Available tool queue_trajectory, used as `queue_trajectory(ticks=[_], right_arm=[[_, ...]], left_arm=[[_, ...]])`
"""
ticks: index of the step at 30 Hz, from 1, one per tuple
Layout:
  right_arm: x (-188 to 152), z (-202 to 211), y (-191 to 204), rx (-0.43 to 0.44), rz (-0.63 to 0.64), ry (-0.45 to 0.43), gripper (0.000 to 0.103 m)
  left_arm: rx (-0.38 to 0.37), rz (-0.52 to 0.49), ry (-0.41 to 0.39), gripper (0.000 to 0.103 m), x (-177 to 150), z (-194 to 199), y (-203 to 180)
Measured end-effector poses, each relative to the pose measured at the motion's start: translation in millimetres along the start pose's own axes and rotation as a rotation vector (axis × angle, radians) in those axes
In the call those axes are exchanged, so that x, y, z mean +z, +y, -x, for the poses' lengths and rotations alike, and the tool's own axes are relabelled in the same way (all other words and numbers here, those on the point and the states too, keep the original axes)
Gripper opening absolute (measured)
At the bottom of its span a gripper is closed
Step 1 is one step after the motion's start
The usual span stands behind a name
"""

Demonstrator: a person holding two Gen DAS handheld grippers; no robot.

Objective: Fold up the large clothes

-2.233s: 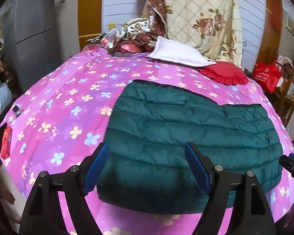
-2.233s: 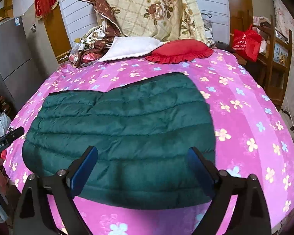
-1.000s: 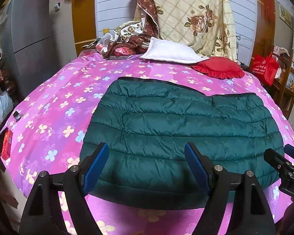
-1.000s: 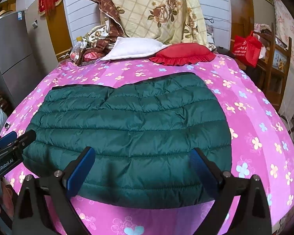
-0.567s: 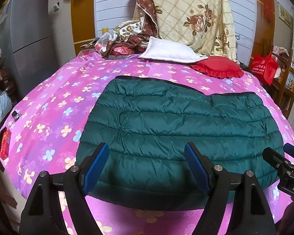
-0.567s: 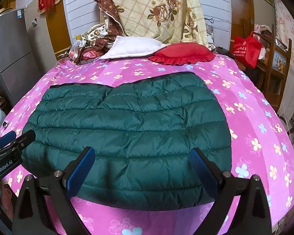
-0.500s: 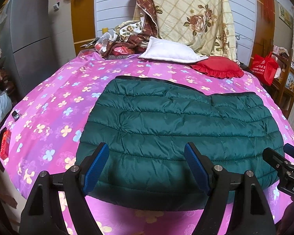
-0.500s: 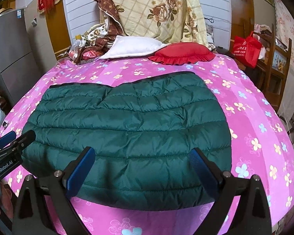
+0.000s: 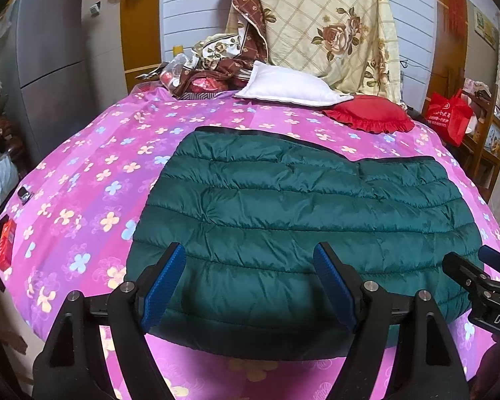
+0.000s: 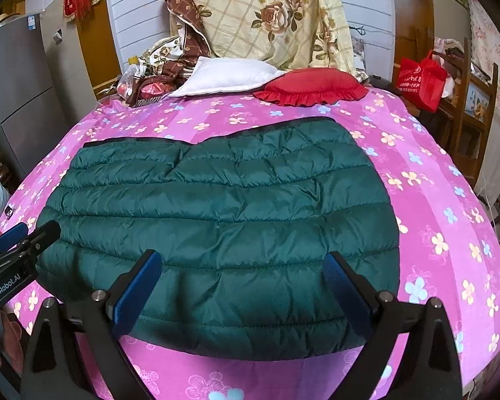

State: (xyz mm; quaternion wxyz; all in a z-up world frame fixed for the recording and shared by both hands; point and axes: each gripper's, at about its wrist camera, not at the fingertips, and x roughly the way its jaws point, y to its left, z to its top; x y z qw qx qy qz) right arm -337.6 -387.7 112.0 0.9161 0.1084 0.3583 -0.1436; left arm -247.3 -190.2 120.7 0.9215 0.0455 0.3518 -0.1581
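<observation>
Left wrist view shows the left gripper (image 9: 250, 283) with jaws spread wide and holding nothing, poised above the near edge of the green down jacket (image 9: 300, 220). Compared with two seconds ago, this view has slid rightward, so the jacket now sits centred between the blue pads rather than off to the right; over the last half second hardly anything has shifted. The right gripper (image 10: 241, 285) is likewise wide open and empty, hovering over the same near edge, with the jacket (image 10: 223, 220) framed much as it was a second ago. That settling suggests both tools are lined up and a grasp of the near hem for another fold is probably next.

The jacket lies flat as a broad, already folded slab in the middle of the bed (image 9: 83, 180), whose pink sheet carries a flower print. Beyond it rest a white pillow (image 9: 283, 85) and a red ruffled cushion (image 9: 366, 116), touching each other, with a floral quilt (image 9: 333, 26) heaped against the white panelled wall. A grey fridge (image 9: 50, 66) stands to the left, and a red bag (image 9: 448, 116) sits by wooden shelves on the right.
</observation>
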Motion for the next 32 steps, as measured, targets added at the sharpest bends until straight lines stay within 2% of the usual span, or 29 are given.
queue_trajectory(ticks=[32], right_arm=[[1.6, -12.0, 1.6, 0.015, 0.003, 0.02, 0.099]], left_arm=[[-0.015, 0.029, 0.012, 0.062, 1.0, -9.6, 12.5]])
